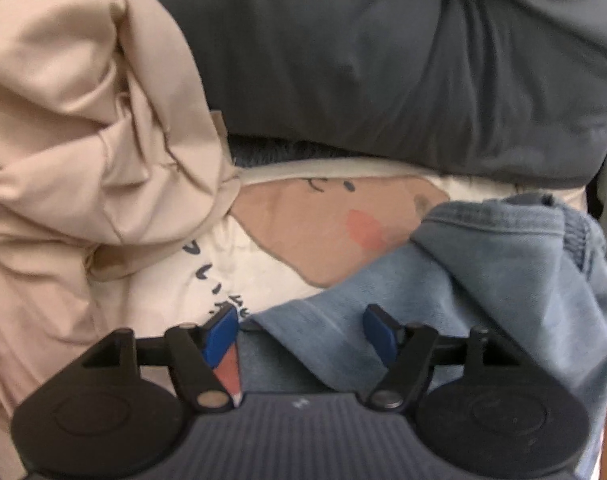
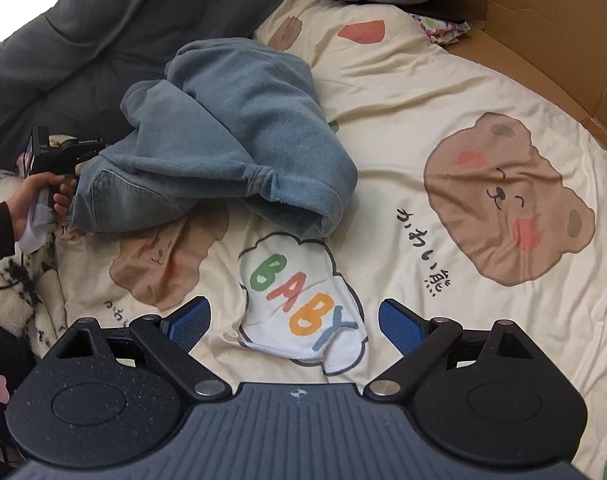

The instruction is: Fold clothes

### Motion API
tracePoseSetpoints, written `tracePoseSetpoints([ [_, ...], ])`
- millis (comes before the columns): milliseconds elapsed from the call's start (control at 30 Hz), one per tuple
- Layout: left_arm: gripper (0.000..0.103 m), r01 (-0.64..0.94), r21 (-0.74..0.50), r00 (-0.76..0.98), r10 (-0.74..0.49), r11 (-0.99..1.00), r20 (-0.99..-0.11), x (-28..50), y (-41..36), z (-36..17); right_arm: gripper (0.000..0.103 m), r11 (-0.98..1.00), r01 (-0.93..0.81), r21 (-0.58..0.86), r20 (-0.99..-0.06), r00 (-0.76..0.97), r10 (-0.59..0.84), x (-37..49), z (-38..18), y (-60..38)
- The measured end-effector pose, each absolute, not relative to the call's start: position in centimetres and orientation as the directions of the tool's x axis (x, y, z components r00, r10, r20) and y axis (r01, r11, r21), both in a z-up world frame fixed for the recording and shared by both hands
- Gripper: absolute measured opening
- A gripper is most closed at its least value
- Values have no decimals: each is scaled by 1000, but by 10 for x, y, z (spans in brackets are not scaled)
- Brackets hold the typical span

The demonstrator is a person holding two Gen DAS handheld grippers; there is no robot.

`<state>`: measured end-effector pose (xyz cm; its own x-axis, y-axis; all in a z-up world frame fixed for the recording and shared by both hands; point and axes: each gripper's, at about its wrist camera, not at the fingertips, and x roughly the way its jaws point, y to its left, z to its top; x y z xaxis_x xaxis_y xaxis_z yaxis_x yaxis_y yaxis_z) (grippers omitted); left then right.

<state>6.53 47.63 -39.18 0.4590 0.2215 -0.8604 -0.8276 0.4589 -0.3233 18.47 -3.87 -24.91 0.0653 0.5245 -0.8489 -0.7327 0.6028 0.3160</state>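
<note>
left gripper (image 1: 303, 332) is closing in jaws-spread on the crumpled jeans (image 2: 231, 136) edge, right gripper (image 2: 293, 326) hanging spread over the bear sheet (image 2: 423, 152); should be pinching one hem layer, not the sheet.

Bare sheet (image 2: 403, 128) beside crumpled jeans (image 2: 239, 136)

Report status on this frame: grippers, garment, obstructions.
Left gripper open, jaws at the blue jeans edge, nothing clamped. Right gripper open, above the bedsheet. Jeans crumpled, unfolded. Beige garment bunched beside them.
</note>
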Motion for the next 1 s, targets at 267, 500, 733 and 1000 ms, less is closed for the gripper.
tracePoseSetpoints([
  [267, 37, -811, -288, 437, 200, 510, -877, 71, 480, -395, 94, 604, -731, 318, -855, 53, 515, 184, -256, -37],
  [500, 13, -756, -301, 477, 174, 582, -862, 70, 469, -358, 94, 596, -736, 321, -845, 61, 531, 181, -252, -37],
  [733, 10, -710, -325, 529, 169, 624, -831, 65, 446, -305, 94, 580, -740, 340, -820, 69, 569, 177, -241, -35],
  [1000, 8, -669, -304, 571, 207, 678, -795, 63, 424, -241, 94, 537, -759, 368, -759, 88, 645, 169, -214, -24],
])
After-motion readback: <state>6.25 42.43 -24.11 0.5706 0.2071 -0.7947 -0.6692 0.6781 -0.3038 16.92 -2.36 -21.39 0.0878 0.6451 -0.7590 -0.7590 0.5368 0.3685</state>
